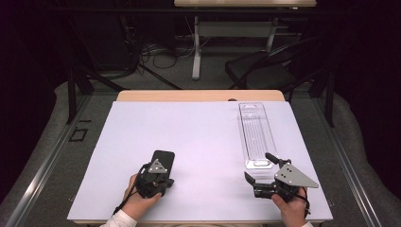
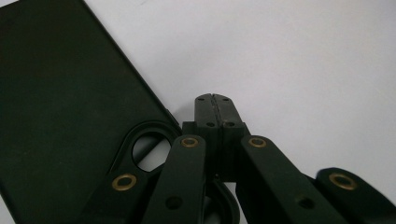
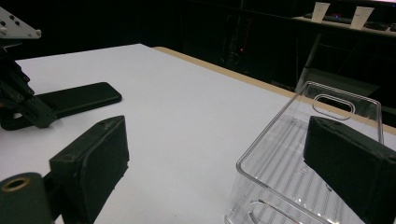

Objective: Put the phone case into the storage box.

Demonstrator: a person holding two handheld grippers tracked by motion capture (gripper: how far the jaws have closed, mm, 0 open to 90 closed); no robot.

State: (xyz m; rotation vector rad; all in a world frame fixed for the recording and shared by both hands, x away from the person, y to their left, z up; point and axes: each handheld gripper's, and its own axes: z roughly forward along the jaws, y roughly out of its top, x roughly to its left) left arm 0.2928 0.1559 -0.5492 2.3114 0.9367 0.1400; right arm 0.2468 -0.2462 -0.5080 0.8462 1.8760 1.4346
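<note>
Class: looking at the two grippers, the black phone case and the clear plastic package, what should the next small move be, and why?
Probably open the left gripper. Its jaws are shut with nothing between them, beside the black phone case lying flat on the table. The right gripper is already open at the near end of the clear package.

A white-topped counter (image 1: pixel 198 142) with a wooden far edge; on it a black phone case (image 1: pixel 162 160) lies flat; a clear plastic package (image 1: pixel 256 135) lies well apart.

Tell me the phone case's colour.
Matte black phone case, seen best in the left gripper view.
</note>
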